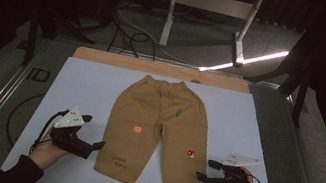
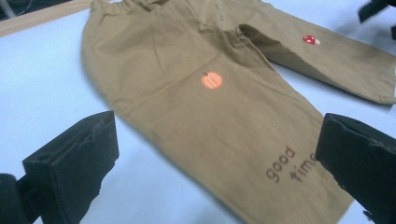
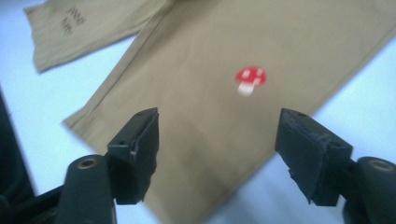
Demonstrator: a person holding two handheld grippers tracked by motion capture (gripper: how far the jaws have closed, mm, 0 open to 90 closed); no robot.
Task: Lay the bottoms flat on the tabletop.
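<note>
both tongs [image 1: 99,145] [image 1: 204,170] wide open, empty, beside flat tan trousers [image 1: 158,121] with mushroom patch [image 1: 190,153]

mushroom print [image 3: 251,78] blurred, trousers [image 2: 196,93] waistband cut off

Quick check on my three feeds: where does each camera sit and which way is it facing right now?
High view: above the person's side, facing forward and down on the trousers; both hands, left gripper and right gripper show.
Left gripper view: rides the left gripper, open jaws toward the "good time" leg.
Right gripper view: rides the right gripper, open jaws over the other leg.
All share the mushroom patch.
</note>
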